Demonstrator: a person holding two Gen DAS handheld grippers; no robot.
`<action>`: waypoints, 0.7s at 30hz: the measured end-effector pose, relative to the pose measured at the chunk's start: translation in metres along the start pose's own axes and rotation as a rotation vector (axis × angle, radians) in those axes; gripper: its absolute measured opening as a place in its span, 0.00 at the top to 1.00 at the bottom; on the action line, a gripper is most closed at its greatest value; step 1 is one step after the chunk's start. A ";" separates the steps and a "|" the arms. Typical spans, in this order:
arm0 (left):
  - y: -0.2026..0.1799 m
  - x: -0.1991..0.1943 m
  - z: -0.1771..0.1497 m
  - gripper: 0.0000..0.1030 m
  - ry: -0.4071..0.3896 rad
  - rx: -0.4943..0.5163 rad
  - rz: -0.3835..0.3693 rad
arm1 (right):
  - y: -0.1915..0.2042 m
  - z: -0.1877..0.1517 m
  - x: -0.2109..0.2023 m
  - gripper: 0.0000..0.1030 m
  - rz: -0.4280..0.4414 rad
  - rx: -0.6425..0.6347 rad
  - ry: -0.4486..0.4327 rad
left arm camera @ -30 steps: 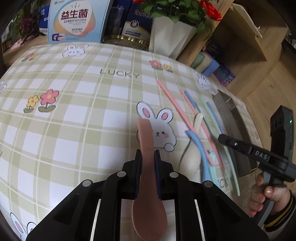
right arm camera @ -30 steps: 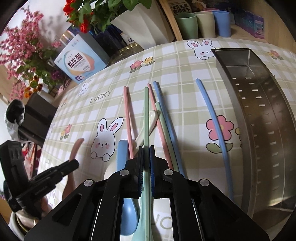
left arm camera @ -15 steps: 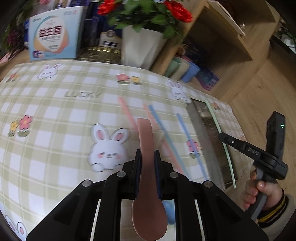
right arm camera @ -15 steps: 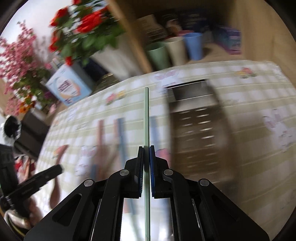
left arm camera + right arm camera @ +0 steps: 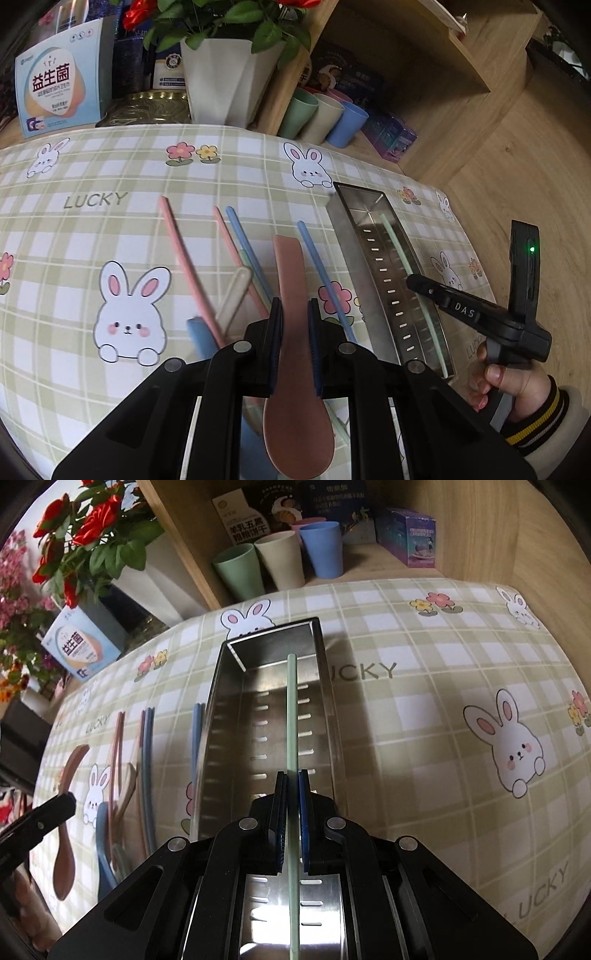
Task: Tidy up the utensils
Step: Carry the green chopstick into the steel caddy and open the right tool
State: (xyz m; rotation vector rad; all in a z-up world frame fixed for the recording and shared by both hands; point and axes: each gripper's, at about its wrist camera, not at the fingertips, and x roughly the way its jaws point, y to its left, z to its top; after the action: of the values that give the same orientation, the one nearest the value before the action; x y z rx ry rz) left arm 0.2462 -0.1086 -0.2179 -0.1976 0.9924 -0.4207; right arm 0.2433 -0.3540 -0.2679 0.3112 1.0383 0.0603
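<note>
1. Wooden shelving is seen behind the table (image 5: 110, 236), which is covered by a green checked cloth printed with rabbits, flowers and the word LUCKY.
2. On the shelf, three cups (image 5: 280, 557) in green, beige and blue are lined up, beside a white pot of red flowers (image 5: 225, 74) and a light blue box (image 5: 59, 88).
3. A long steel tray (image 5: 221, 701) with slotted walls is set on the table, toward its right side.
4. The right gripper (image 5: 291, 801) is held over the near end of the tray; its fingers are clenched on a green chopstick (image 5: 291, 709), which is pointed lengthwise along the tray's interior. Whether the far tip is touching the tray bottom cannot be told.
5. The left gripper (image 5: 295, 325) is held above the table to the left of the tray, its fingers clamped on the handle of a pink spoon (image 5: 291, 280), with the bowl of the spoon nearest the camera.
6. Left lying on the cloth beside the tray are a blue chopstick (image 5: 325, 280), a pink chopstick (image 5: 184, 258), a further pink and blue pair (image 5: 236, 243), a beige spoon (image 5: 232, 295) and a blue spoon (image 5: 201, 336), partly overlapped.
</note>
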 end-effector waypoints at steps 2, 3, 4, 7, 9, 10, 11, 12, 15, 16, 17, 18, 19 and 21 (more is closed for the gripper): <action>-0.002 0.004 -0.001 0.87 0.011 -0.001 0.001 | -0.001 0.000 0.002 0.94 -0.003 0.011 0.007; -0.002 0.006 -0.001 0.87 0.014 0.000 0.004 | -0.002 0.000 0.003 0.94 -0.002 0.018 0.009; -0.003 0.006 -0.002 0.87 0.016 0.000 0.006 | -0.002 0.000 0.003 0.94 0.002 0.023 0.011; -0.003 0.008 -0.002 0.87 0.023 0.001 0.011 | -0.001 0.001 0.004 0.94 -0.007 0.027 0.017; -0.003 0.009 -0.002 0.87 0.024 -0.001 0.014 | 0.000 0.000 0.005 0.94 -0.012 0.028 0.020; -0.003 0.009 -0.002 0.87 0.024 -0.002 0.015 | 0.000 0.000 0.006 0.94 -0.014 0.029 0.024; -0.003 0.009 -0.002 0.87 0.023 -0.002 0.016 | 0.000 0.000 0.006 0.94 -0.015 0.030 0.026; -0.003 0.009 -0.002 0.87 0.024 -0.004 0.017 | 0.000 0.000 0.006 0.94 -0.016 0.030 0.028; -0.002 0.008 -0.003 0.87 0.026 -0.007 0.019 | 0.002 0.000 0.007 0.94 -0.027 0.024 0.037; -0.002 0.008 -0.004 0.87 0.027 -0.009 0.020 | 0.002 0.000 0.007 0.94 -0.030 0.022 0.041; -0.002 0.008 -0.004 0.87 0.027 -0.010 0.021 | 0.003 0.000 0.007 0.94 -0.035 0.020 0.043; -0.001 0.007 -0.004 0.87 0.026 -0.012 0.022 | 0.003 0.000 0.007 0.94 -0.039 0.018 0.044; -0.001 0.006 -0.004 0.87 0.025 -0.013 0.023 | 0.004 0.000 0.007 0.94 -0.043 0.016 0.046; 0.000 0.004 -0.005 0.87 0.022 -0.017 0.023 | 0.004 0.000 0.006 0.93 -0.047 0.014 0.048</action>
State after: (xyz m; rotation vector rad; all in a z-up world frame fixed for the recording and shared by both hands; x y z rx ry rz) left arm 0.2439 -0.1103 -0.2236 -0.1971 1.0194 -0.3937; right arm 0.2470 -0.3487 -0.2721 0.2990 1.0931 0.0183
